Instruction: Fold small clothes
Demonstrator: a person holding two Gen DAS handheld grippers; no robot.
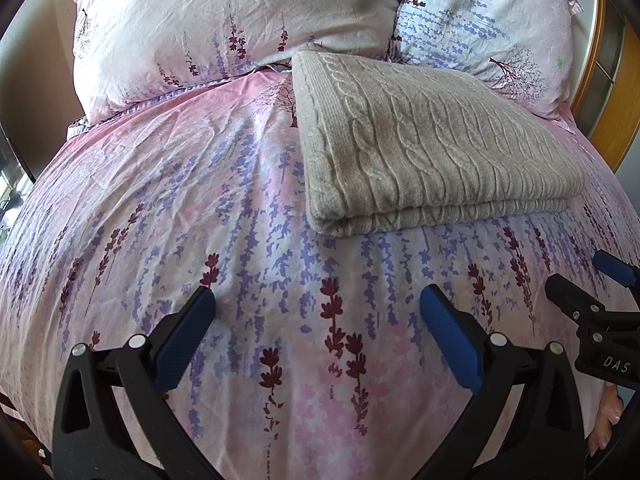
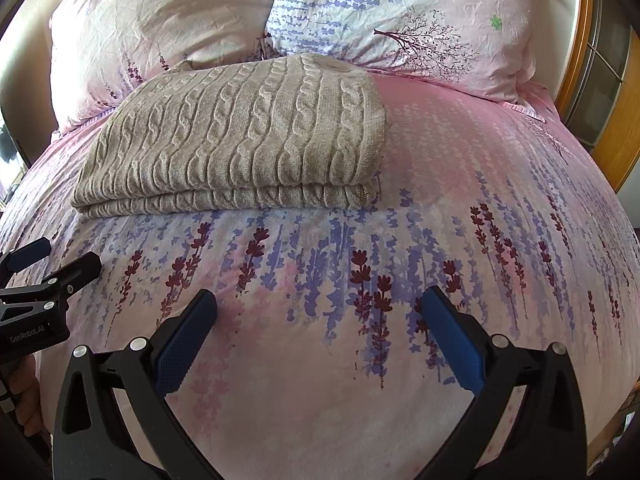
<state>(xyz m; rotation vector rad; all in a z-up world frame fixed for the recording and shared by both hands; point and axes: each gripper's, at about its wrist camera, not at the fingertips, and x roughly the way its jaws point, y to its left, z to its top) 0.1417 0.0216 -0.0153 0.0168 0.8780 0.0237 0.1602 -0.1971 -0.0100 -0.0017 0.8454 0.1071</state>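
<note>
Beige cable-knit sweater [image 1: 432,148] lies folded in a flat rectangle on the bed, two stacked layers showing along the edge nearest my tools. From my left tool [image 1: 316,312] it sits ahead and to the right; from my right tool [image 2: 318,312] it sits ahead and to the left [image 2: 240,136]. Both tools hover over bare duvet cover [image 1: 180,184], well short of the sweater, touching nothing. Left tool: blue-padded fingers [image 1: 188,336] spread wide apart, nothing between them. Right tool: fingers [image 2: 452,340] likewise spread wide, empty. Each tool shows at the edge of the other's view, the right one low at the right side of the left view [image 1: 600,300]. Duvet is pink with purple and dark red flower sprigs. Beyond the sweater, two pillows [image 2: 420,20] in matching print; its far edge reaches them. Wooden frame [image 2: 616,120] off to the right.
</note>
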